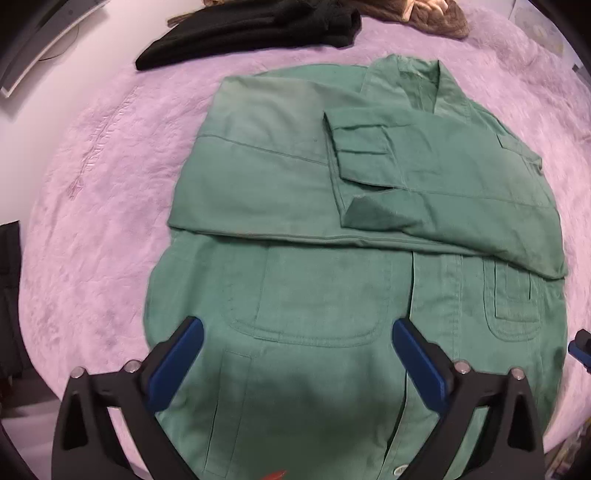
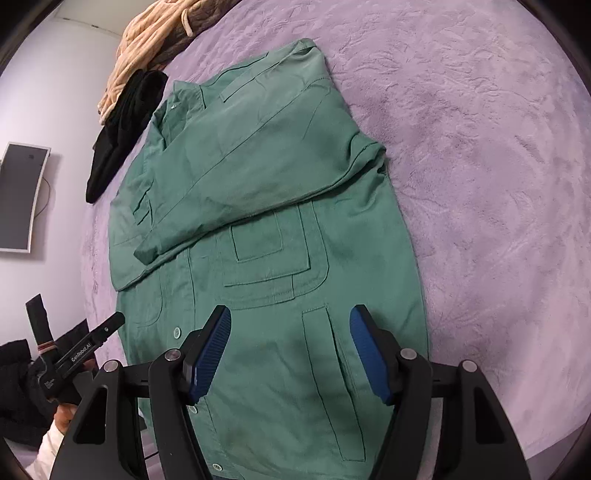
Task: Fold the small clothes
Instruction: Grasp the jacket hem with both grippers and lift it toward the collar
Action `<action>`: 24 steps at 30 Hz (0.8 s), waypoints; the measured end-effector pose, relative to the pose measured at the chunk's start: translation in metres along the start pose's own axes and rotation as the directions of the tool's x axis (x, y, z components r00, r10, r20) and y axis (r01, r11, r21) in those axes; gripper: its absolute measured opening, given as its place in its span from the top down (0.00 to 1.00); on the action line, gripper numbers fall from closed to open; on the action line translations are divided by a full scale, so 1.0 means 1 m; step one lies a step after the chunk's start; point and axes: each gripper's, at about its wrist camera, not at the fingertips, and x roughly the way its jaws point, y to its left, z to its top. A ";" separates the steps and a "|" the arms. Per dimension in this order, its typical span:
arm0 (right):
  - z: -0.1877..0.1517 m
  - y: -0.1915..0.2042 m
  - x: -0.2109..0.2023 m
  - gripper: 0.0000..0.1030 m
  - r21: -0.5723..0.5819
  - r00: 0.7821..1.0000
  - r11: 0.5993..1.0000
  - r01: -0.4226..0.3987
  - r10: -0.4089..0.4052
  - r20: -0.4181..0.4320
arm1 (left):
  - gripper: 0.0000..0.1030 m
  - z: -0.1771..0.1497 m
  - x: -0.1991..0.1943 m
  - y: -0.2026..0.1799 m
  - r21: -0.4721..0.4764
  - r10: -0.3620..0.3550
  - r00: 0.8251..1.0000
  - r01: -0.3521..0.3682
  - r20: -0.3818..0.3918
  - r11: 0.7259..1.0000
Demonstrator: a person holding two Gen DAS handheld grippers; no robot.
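Note:
A green jacket (image 1: pixel 314 236) lies flat on a lilac blanket (image 1: pixel 92 192), front up, collar at the far end. Both sleeves are folded across the chest, the cuff (image 1: pixel 354 147) of one on top. My left gripper (image 1: pixel 295 332) is open and empty, hovering over the jacket's lower left pocket (image 1: pixel 317 302). My right gripper (image 2: pixel 290 325) is open and empty above the lower right part of the same jacket (image 2: pixel 266 192), near its patch pocket (image 2: pixel 273 258). The left gripper's body (image 2: pixel 85 347) shows at the left in the right wrist view.
A black garment (image 1: pixel 251 33) lies on the blanket beyond the collar, with a brown and beige garment (image 1: pixel 424 14) beside it. A monitor (image 2: pixel 18 195) hangs on the wall at left. The lilac blanket (image 2: pixel 480 184) stretches bare to the right of the jacket.

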 end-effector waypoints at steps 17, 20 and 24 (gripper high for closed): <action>-0.027 0.027 0.013 0.16 -0.048 0.996 0.998 -0.028 0.023 -0.090 | 0.01 -0.041 -0.029 0.008 -0.075 -0.052 0.995 0.046 -0.080 0.996; -0.034 0.035 0.016 0.16 -0.048 0.995 0.998 -0.028 0.023 -0.099 | 0.01 -0.047 -0.037 0.007 -0.042 -0.035 0.998 0.033 -0.061 0.999; -0.047 0.047 0.017 0.16 -0.051 0.995 0.998 -0.024 0.019 -0.099 | 0.01 -0.055 -0.041 0.014 -0.018 -0.036 0.998 0.036 -0.045 0.999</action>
